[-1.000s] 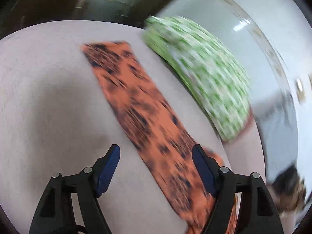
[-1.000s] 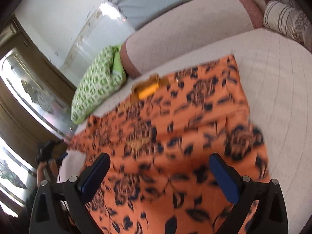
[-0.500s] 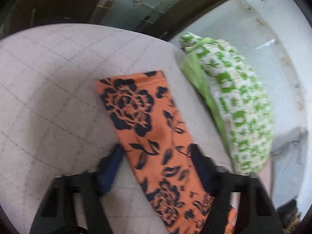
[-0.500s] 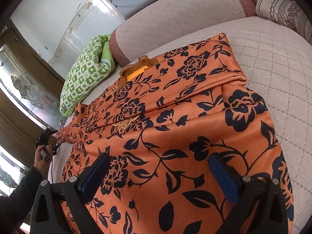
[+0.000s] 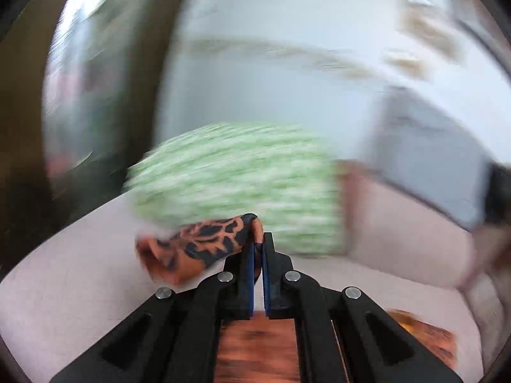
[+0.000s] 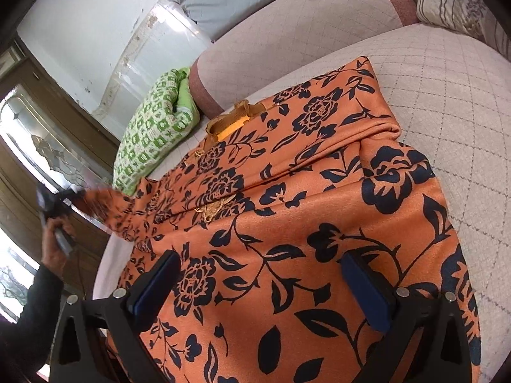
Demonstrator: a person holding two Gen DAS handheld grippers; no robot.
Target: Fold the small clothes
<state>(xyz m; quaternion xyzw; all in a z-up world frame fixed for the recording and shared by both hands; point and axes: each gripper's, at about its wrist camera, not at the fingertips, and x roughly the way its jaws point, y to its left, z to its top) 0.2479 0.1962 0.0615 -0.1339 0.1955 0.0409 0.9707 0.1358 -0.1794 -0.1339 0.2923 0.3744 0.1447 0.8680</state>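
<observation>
Your left tool is clamped on the sleeve of the orange flowered top, lifting it off the bed. Your right tool hovers over the top, pads apart.

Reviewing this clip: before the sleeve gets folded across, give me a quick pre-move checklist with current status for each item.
1. Left tongs shut on the sleeve: ok.
2. Right tongs open over the orange floral garment, holding nothing: ok.
3. Garment body lying spread on the quilted bed: ok.
4. Green pillow off the garment: ok.
5. How much sleeve cloth sits between the pads: cannot tell, left view blurred.
</observation>
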